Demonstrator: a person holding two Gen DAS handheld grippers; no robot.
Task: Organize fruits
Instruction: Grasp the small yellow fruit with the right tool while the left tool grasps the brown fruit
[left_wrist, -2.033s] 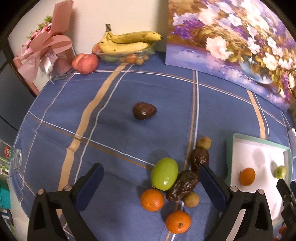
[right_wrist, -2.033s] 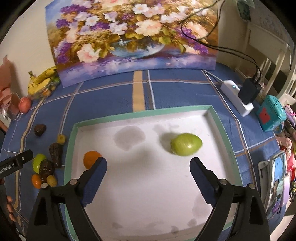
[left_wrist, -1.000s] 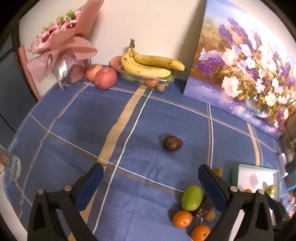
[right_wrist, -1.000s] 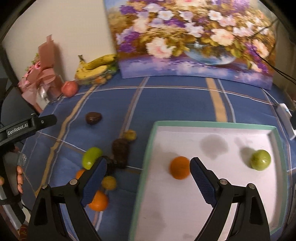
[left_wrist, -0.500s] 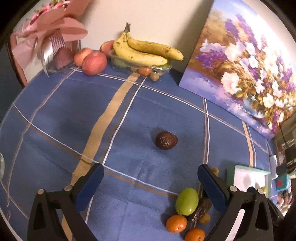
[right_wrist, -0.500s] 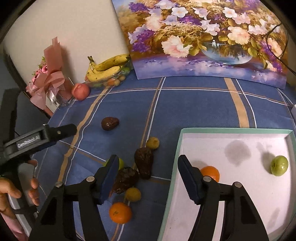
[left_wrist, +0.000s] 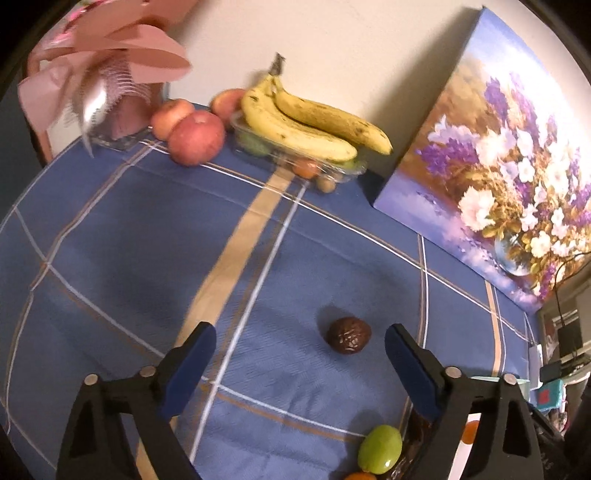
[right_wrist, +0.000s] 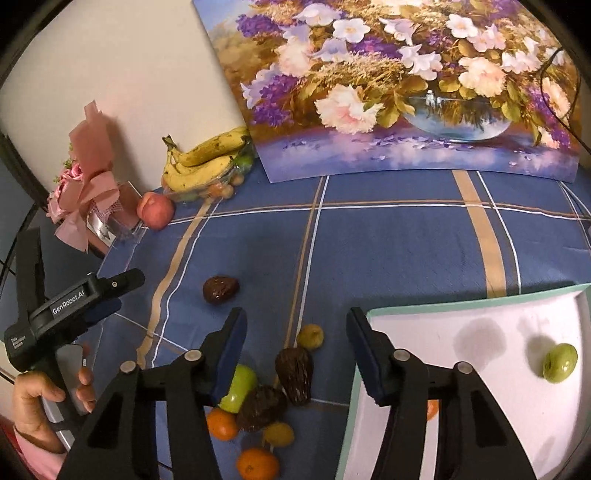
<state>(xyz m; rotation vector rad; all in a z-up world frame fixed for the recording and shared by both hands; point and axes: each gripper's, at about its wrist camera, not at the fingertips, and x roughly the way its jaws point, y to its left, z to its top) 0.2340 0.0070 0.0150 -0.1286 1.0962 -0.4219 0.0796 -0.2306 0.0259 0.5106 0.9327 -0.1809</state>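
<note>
The right gripper (right_wrist: 295, 339), fingers spread and empty, hangs over the near fruit heap beside the tray (right_wrist: 480, 302). The dark pod (right_wrist: 294, 374) lies with its long axis near-to-far, blunt end near; touching neighbours could roll if nudged. The left gripper (left_wrist: 300, 354), fingers spread, frames a lone dark fruit (left_wrist: 348, 335).

Ahead of me a flower painting (right_wrist: 399, 88) leans on the wall beside a pink wrapped bouquet (right_wrist: 86, 177) on the blue checked tablecloth (right_wrist: 388, 243).
</note>
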